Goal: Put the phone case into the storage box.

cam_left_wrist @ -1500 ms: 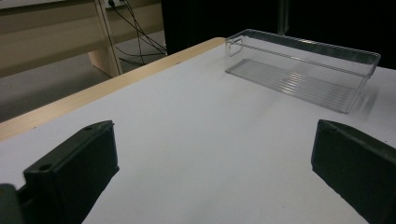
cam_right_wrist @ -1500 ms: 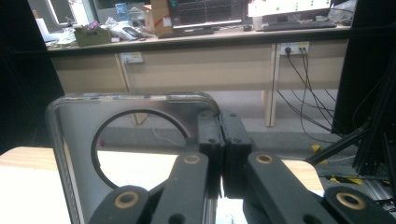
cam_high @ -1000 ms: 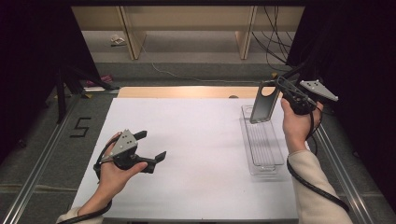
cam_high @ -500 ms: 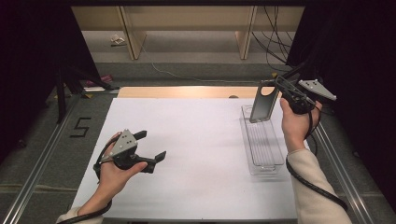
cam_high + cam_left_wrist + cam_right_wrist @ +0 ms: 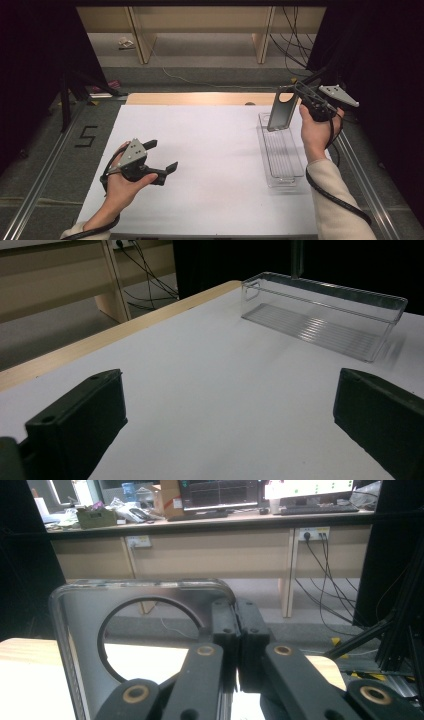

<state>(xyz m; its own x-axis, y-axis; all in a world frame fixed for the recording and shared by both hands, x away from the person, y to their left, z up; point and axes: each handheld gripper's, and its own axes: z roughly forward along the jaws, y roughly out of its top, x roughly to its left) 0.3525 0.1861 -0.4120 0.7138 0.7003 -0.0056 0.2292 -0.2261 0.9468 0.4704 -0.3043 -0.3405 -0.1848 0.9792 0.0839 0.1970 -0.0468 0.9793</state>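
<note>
High view: The right gripper (image 5: 299,98) is raised above the far right part of the table (image 5: 210,200), over the far end of the tray (image 5: 282,176). Its jaws are closed on the upper edge of a phone case (image 5: 281,111), a flat grey piece with a round cut-out near its top. The case hangs upright, its lower edge at or just above the far end of the tray; contact cannot be confirmed from this angle. The tray is clear plastic, long and narrow, and stands on the white sheet near the right edge of the table. The left gripper (image 5: 161,159) rests low over the near left part of the sheet, well apart from the tray. Its jaws stand wide apart with nothing between them.

Left gripper view: The left gripper (image 5: 230,425) shows both jaws spread to the picture edges, bare white sheet between them. The tray (image 5: 325,292) lies ahead, toward the upper right, with a ribbed floor and nothing inside.

Right gripper view: The right gripper (image 5: 237,625) has its pads pressed together on the rim of the case (image 5: 80,645), beside the round cut-out. The case stands upright before the camera. A desk (image 5: 200,545) with cables lies beyond.
</note>
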